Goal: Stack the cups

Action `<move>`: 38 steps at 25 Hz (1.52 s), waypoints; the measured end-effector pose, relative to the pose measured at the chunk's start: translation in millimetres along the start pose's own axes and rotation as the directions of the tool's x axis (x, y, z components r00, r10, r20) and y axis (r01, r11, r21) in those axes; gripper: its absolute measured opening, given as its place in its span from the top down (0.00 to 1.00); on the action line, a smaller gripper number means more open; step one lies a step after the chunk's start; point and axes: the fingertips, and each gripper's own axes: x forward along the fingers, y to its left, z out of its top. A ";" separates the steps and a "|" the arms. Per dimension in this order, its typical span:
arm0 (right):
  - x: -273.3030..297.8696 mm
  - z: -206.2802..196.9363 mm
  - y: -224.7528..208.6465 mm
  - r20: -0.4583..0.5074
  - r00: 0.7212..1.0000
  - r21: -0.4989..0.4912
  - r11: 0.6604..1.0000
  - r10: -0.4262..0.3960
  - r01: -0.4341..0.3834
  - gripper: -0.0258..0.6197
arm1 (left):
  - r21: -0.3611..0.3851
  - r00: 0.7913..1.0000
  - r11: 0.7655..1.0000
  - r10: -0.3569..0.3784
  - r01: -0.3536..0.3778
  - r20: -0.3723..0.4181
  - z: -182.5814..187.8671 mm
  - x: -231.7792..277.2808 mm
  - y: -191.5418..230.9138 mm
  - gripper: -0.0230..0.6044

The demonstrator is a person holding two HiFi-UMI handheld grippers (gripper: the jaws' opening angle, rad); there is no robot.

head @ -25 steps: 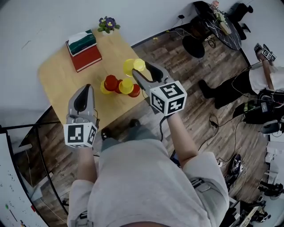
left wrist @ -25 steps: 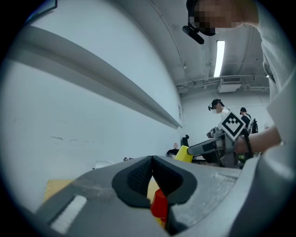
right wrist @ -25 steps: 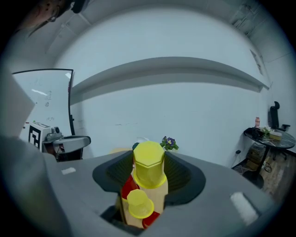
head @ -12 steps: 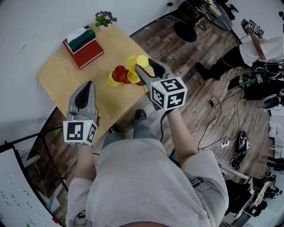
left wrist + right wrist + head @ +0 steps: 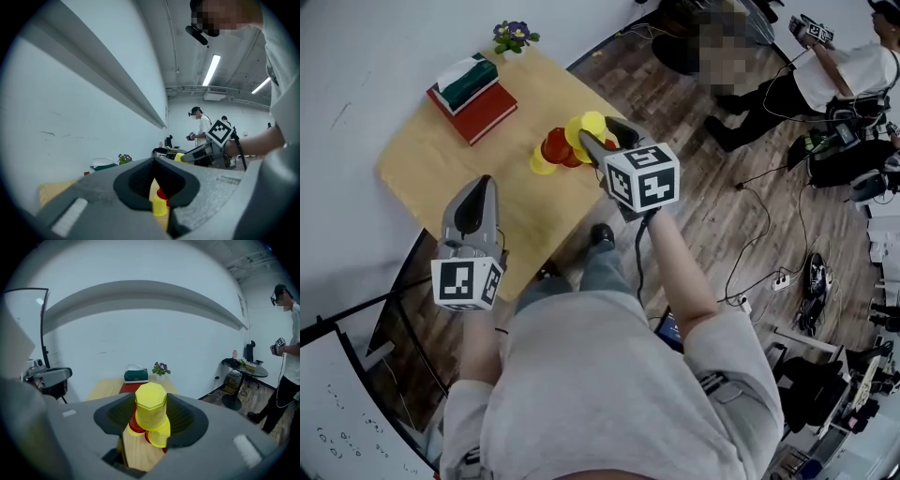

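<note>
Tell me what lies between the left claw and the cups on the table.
Only bare wooden table; the head view shows nothing between the left claw and the cups.

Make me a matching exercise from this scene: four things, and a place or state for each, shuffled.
Things:
1. left gripper
2. right gripper
3. tissue box
4. flower pot

Places or states:
A. on the red book
B. shut, empty
C. at the far corner of the table
D. gripping a yellow cup

Pairs: 1-B, 2-D, 3-A, 4-C

Tabletop (image 5: pixel 431 178) lies open beside the cup cluster (image 5: pixel 551 152); book stack (image 5: pixel 476 111) blocks far corner.
</note>
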 end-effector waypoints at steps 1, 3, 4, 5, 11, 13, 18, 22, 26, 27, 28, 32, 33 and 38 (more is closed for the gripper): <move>2.0 -1.1 0.6 -0.012 1.000 -0.004 1.000 -0.005 0.005 0.63 | -0.002 1.000 1.000 -0.002 0.002 0.000 -0.5 -1.7 1.1 0.95; 5.1 -2.3 2.5 -0.028 1.000 -0.006 1.000 -0.010 0.010 0.63 | -0.004 1.000 1.000 -0.004 0.004 0.000 -1.3 -4.9 3.6 0.96; 6.3 -2.5 3.4 -0.033 0.999 -0.005 1.000 -0.012 0.012 0.63 | -0.003 1.000 1.000 -0.004 0.004 0.000 -1.8 -6.3 5.1 0.96; 7.5 -2.7 4.1 -0.037 0.999 -0.006 1.000 -0.014 0.014 0.63 | -0.002 1.000 1.000 -0.003 0.003 0.000 -2.3 -7.6 6.5 0.95; 12.6 -4.4 4.2 -0.055 0.998 -0.008 0.999 -0.037 0.037 0.63 | -0.004 1.000 1.000 0.009 -0.010 -0.006 -5.6 -14.6 15.6 0.96; 13.8 -3.1 4.0 -0.057 0.998 -0.008 0.999 -0.041 0.041 0.62 | -0.006 1.000 1.000 0.015 -0.015 -0.007 -6.0 -15.9 20.1 0.95; 16.2 -2.3 4.5 -0.054 0.997 -0.010 0.999 -0.051 0.051 0.62 | -0.012 1.000 1.000 0.017 -0.017 -0.005 -7.1 -17.4 27.1 0.96; 16.4 -3.2 3.3 -0.051 0.997 -0.006 0.998 -0.060 0.060 0.62 | -0.010 1.000 1.000 0.008 -0.008 0.000 -6.6 -17.4 27.3 0.96; 19.0 -5.5 1.8 -0.051 0.996 0.000 0.997 -0.072 0.072 0.61 | -0.009 1.000 1.000 0.003 -0.003 0.003 -6.8 -18.0 29.9 0.96; 19.8 -5.8 1.7 -0.051 0.996 0.005 0.997 -0.073 0.073 0.61 | -0.007 1.000 1.000 0.001 -0.001 0.003 -6.7 -18.3 30.8 0.96; 20.4 -5.8 2.0 -0.049 0.996 0.010 0.997 -0.073 0.074 0.61 | -0.006 1.000 1.000 0.000 0.000 0.003 -6.4 -18.7 31.7 0.96; 20.5 -2.3 2.1 -0.033 0.996 0.013 0.997 -0.081 0.081 0.59 | -0.004 1.000 1.000 -0.002 0.002 0.004 -4.9 -20.4 34.6 0.96; 20.0 -0.4 1.9 -0.025 0.996 0.011 0.996 -0.084 0.084 0.59 | -0.004 1.000 1.000 -0.002 0.002 0.005 -4.4 -20.2 35.5 0.96; 6.5 16.1 1.1 0.075 0.992 0.010 0.995 -0.103 0.103 0.59 | 0.015 1.000 1.000 0.004 -0.004 0.010 0.2 -16.2 35.7 0.96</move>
